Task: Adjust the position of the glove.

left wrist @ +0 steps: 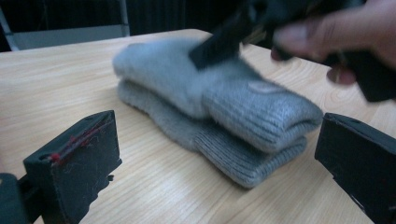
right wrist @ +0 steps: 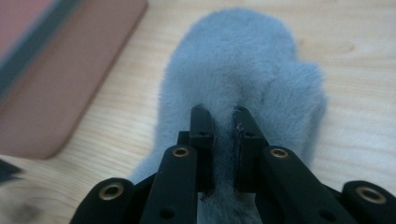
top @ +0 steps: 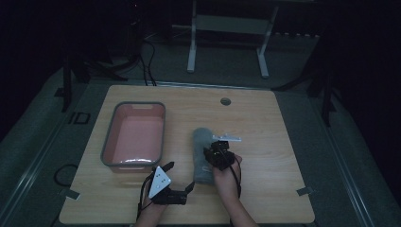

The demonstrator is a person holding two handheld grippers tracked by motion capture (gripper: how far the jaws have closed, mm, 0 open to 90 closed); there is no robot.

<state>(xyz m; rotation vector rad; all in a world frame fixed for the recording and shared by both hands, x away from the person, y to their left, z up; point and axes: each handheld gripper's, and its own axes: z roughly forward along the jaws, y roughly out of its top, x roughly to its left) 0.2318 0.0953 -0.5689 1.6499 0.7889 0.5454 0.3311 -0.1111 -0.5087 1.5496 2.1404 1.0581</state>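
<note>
- Grey fuzzy mitten (top: 203, 156) lies on the wooden table (top: 265, 123), centre of the high view, just right of the basin. The left gripper view shows it doubled over, ribbed knit cuffs stacked and facing the camera.
- Small oval patch or label on the upper cuff (left wrist: 264, 87) in the left gripper view; too blurred to read. No legible brand anywhere on it.
- Right gripper (top: 218, 152) sits on top of the mitten, centre of the high view. In the right gripper view its jaws are nearly together, with a thin fold of grey fleece pinched between the pads (right wrist: 201, 126): clamped on the mitten.
- Left gripper (top: 177, 177) is at lower centre-left in the high view, near the table's front edge, apart from the mitten. In its own view the jaws stand wide apart, nothing between them; the mitten lies beyond them.
- Pink basin with grey rim (top: 113, 137) sits left of centre, well clear of the right gripper.
- "ID" marking on the dark floor mat (top: 79, 118), left of the table.
</note>
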